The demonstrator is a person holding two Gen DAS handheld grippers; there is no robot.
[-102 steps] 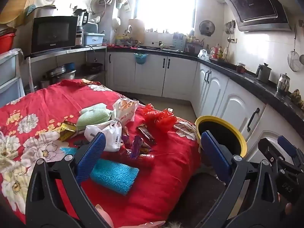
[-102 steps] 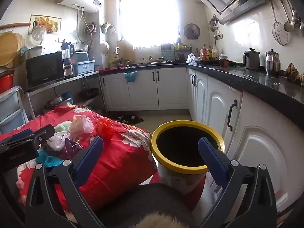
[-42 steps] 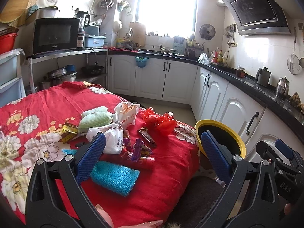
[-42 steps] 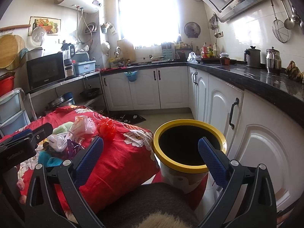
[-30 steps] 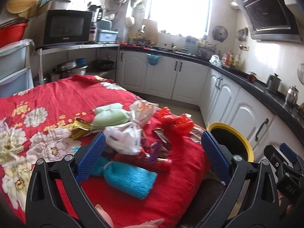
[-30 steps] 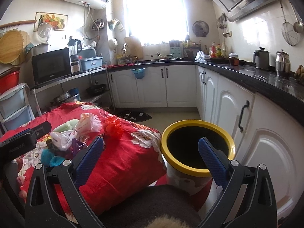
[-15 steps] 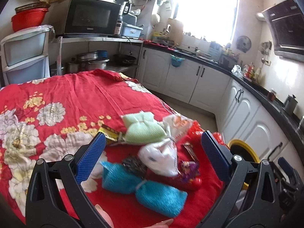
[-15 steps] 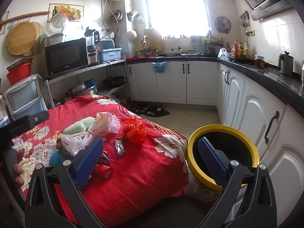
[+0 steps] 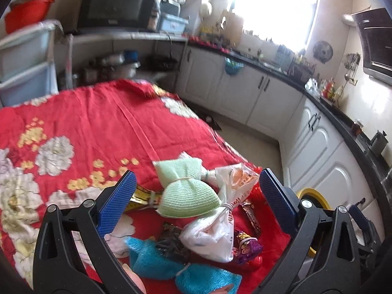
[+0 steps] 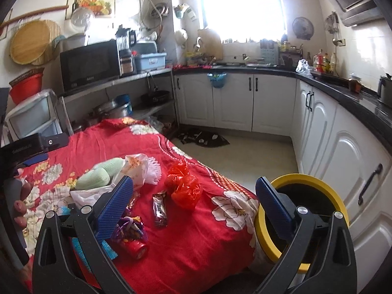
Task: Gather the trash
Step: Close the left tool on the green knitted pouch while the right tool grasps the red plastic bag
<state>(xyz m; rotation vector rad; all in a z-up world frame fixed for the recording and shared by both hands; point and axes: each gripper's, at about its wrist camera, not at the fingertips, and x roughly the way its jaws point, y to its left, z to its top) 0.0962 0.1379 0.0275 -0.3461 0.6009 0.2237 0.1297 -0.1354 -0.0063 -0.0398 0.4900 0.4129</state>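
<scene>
While both sets of tongs gape wide, empty, left gripper [image 9: 194,199] hovers over tied bags & wrappers [image 9: 208,230] on red floral cloth [image 10: 196,240]; right gripper [image 10: 193,208] nr yellow-rimmed bin [image 10: 316,183].

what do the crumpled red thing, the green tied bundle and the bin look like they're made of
Crumpled red thing: thin glossy plastic film, probably a bag; it is translucent and creased with bright highlights.
Green tied bundle: soft knitted or woven cloth, matte with a fine ribbed texture, cinched by a band.
Bin: seemingly hard plastic, with a smooth yellow rim and dark inside.
</scene>
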